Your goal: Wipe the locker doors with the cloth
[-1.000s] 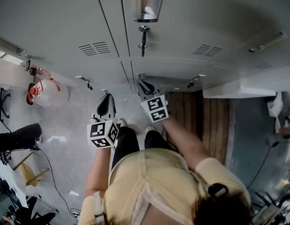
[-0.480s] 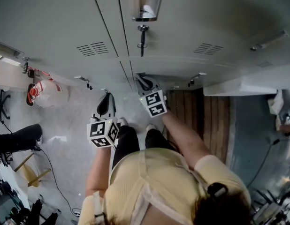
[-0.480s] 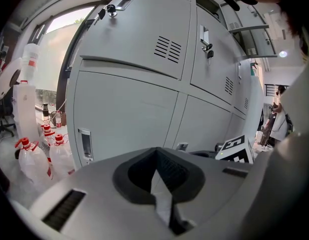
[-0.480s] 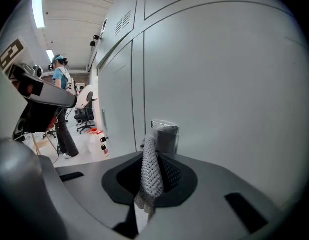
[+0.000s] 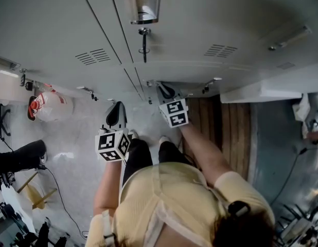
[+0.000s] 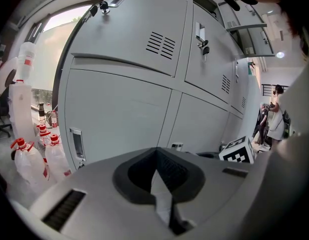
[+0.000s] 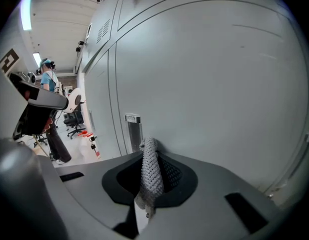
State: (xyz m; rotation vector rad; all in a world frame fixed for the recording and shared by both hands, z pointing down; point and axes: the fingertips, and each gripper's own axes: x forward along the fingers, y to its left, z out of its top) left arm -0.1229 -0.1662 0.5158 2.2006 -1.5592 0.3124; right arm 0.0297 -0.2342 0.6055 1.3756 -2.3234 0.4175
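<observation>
Grey locker doors [image 5: 56, 30] fill the wall ahead. The right gripper [image 7: 147, 151] is clamped on the grey knit cloth [image 7: 150, 176], which stands just in front of a lower door, near that door's left edge. The left gripper [image 6: 155, 156] has its jaws together with nothing between them and is held back from the doors.

No legible word, number or brand anywhere.
- Left gripper [image 5: 116, 113], lower centre-left of head view: cube faces carry black-and-white square code patterns, no letters.
- Right gripper [image 5: 162, 90], centre of head view: cube, same kind of pattern.
- Bottles [image 6: 25, 159], left edge of left gripper view: red labels, print too small to read.
- White bag [image 5: 46, 105], left edge of head view: red marking, blurred.
</observation>
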